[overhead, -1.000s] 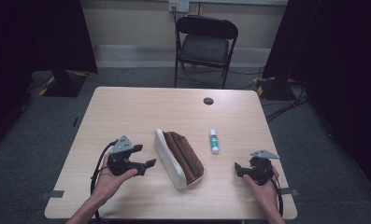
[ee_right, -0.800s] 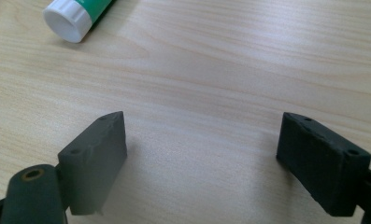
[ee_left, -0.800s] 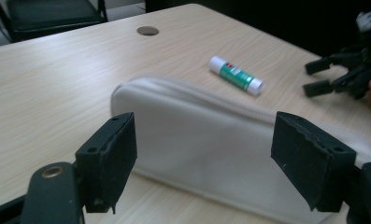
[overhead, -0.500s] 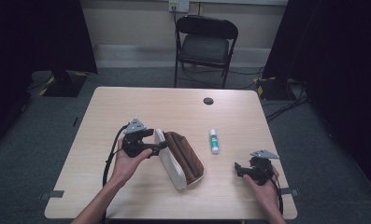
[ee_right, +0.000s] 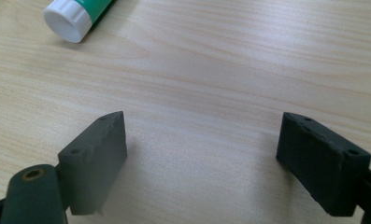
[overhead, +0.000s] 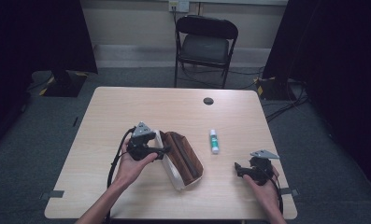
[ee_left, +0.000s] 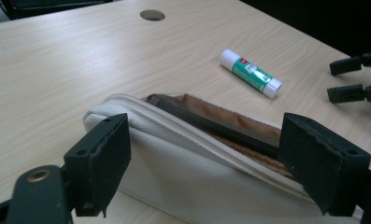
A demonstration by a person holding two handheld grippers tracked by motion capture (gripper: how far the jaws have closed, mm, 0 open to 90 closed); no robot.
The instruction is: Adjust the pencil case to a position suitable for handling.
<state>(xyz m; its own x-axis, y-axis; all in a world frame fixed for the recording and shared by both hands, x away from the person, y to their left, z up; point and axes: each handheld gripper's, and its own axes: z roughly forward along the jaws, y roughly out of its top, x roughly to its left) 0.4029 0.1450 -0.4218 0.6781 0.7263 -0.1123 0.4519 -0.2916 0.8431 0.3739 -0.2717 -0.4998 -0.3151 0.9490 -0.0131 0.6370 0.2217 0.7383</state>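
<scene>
Right, the left claw sits at the near-left end of the pencil pouch, jaws spread wide with the cream canvas edge of the pouch between them but no pad pressing yet, so nothing is held. The pouch lies about mid tabletop, slightly toward the person, on its side with the brown zipper side up. Its long axis runs diagonally, from the far-left end by the left claw down toward the near-right. In the left gripper view the zipper line crosses the jaw gap almost side to side, so a squeeze there would catch the pouch's end rim across its thickness, I'd guess. The left hand is clearly the nearer one. The right claw rests well apart at the near-right of the tabletop, jaws wide over bare wood, holding nothing. A glue stick lies just right of the pouch, between it and the right claw, roughly pointing away from the person.
</scene>
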